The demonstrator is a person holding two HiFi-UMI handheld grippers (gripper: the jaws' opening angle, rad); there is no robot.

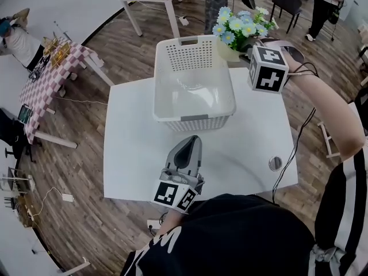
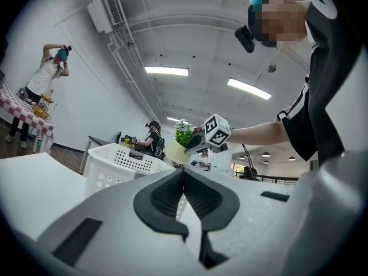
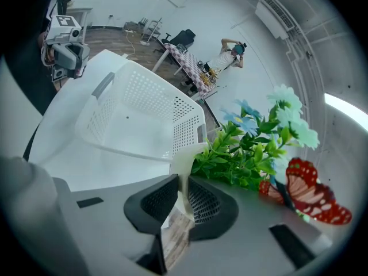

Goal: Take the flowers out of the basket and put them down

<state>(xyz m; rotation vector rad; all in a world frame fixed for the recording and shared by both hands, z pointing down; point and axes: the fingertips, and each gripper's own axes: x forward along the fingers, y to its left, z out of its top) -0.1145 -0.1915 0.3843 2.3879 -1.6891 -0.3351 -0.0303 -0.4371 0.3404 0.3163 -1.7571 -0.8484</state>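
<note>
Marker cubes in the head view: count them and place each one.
2. One cube sits on the left gripper over the table's near edge; the other cube sits on the right gripper, past the basket's far right corner, by the flowers. None looks hidden.

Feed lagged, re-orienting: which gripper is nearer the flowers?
Right. The right gripper is shut on the rim of the pot holding the flowers, past the far right corner of the basket. The left gripper is shut, empty, before the basket's near side.
</note>
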